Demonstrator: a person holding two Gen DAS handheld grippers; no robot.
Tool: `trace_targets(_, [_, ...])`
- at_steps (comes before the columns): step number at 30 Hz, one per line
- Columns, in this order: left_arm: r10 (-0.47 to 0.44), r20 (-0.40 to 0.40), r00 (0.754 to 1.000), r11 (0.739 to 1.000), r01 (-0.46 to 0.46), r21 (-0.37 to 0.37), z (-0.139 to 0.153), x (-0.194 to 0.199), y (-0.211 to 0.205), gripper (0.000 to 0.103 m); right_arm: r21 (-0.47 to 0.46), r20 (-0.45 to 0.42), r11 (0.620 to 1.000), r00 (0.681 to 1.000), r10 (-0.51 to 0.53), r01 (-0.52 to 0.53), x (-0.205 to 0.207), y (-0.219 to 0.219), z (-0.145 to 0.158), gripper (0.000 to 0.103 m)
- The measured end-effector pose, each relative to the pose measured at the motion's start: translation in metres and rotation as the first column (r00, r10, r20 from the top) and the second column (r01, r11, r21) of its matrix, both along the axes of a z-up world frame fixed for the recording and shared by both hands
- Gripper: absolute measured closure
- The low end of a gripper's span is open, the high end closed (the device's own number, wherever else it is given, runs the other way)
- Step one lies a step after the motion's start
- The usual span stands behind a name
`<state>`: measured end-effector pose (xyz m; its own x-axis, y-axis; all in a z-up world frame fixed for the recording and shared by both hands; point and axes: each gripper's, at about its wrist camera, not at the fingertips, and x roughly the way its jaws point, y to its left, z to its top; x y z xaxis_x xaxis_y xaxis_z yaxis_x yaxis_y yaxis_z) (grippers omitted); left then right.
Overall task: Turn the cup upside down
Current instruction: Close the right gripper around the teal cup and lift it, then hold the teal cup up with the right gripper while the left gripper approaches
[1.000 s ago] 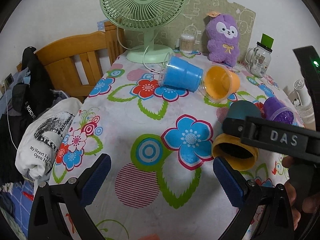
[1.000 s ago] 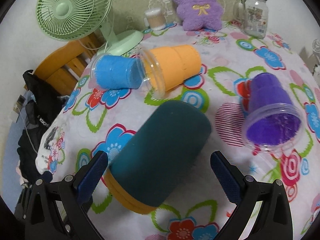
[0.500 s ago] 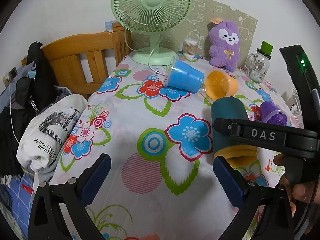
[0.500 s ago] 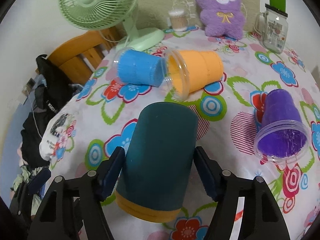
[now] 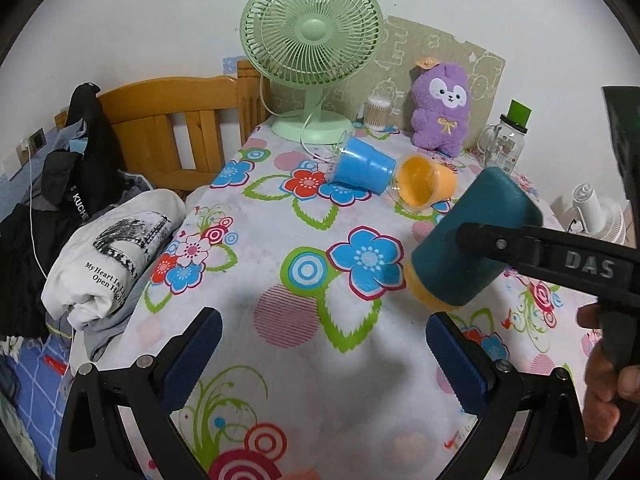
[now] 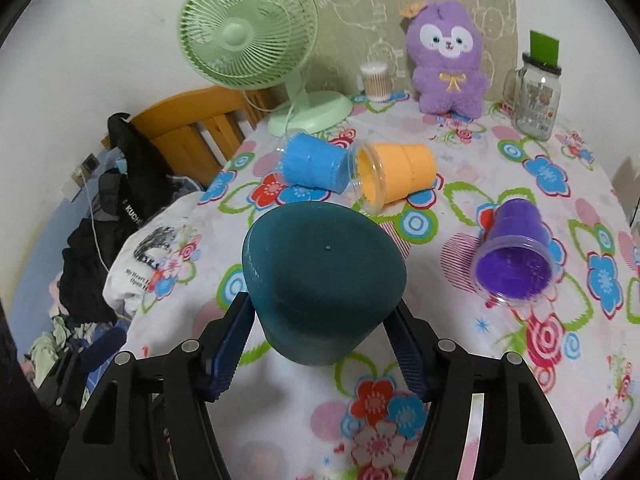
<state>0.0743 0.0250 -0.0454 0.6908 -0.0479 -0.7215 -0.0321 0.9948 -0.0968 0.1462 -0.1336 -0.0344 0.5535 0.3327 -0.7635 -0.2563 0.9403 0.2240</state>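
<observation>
Clothes [image 5: 100,236] lie heaped at the far left beside a wooden chair [image 5: 180,128], and from there we move rightward onto the table [image 5: 280,240], covered in a white cloth printed with bright flowers. Our left gripper [image 5: 324,344] hangs over the near part of that cloth with its jaws spread wide and nothing between them. At the back stand a green fan [image 5: 312,40], a small jar of cotton swabs [image 5: 378,112], a purple plush toy [image 5: 442,108] and a glass mug jar [image 5: 506,144], all against a pale wall. A blue cup [image 5: 362,166] and an orange cup [image 5: 426,180] lie on their sides, touching; a purple cup [image 6: 514,252] lies further right, also on its side.

Our right gripper [image 6: 320,340] is closed around the teal cup [image 6: 320,280], pads pressing its wall on both sides. In the left wrist view the cup is off the cloth and tilted, its orange-rimmed mouth pointing down and towards the left, its flat base raised.

We judge the flip well under way: the grasp and lift are done, the turn is partial. What seems left is to finish rotating until the mouth faces straight down, lower it onto a bare patch of cloth, and release.
</observation>
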Motion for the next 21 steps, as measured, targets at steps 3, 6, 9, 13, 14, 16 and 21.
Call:
trace_targets(3, [-0.004,0.008,1.000,1.000,0.004,0.000,0.003,-0.011,-0.001,0.000,-0.012,0.011,1.000,1.000,0.026,-0.026,-0.023,-0.004,0.007,0.035])
trace_targets(6, [-0.007,0.013,1.000,1.000,0.007,-0.003,0.006,-0.023,-0.002,0.000,-0.037,0.022,0.998,0.998,0.051,-0.050,-0.047,-0.010,0.012,0.035])
trace_targets(9, [-0.014,0.018,1.000,1.000,0.014,-0.009,0.008,-0.035,-0.003,0.000,-0.062,0.017,0.996,0.998,0.065,-0.063,-0.068,-0.020,0.013,0.035])
trace_targets(13, [-0.022,0.027,0.999,1.000,0.022,-0.010,0.011,-0.052,-0.006,0.000,-0.082,0.010,0.994,0.997,0.072,-0.071,-0.096,-0.035,0.015,0.035])
trace_targets(14, [-0.023,0.027,0.999,1.000,0.023,-0.012,0.012,-0.056,-0.006,0.000,-0.086,0.010,0.994,0.997,0.072,-0.070,-0.102,-0.037,0.016,0.035])
trace_targets(16, [-0.025,0.026,0.999,1.000,0.026,-0.015,0.011,-0.062,-0.008,0.000,-0.096,0.011,0.993,0.998,0.068,-0.067,-0.113,-0.044,0.018,0.036])
trace_targets(21, [-0.037,0.019,0.999,0.999,0.037,-0.015,0.008,-0.072,-0.014,0.000,-0.114,-0.001,0.991,0.998,0.064,-0.064,-0.132,-0.056,0.016,0.036])
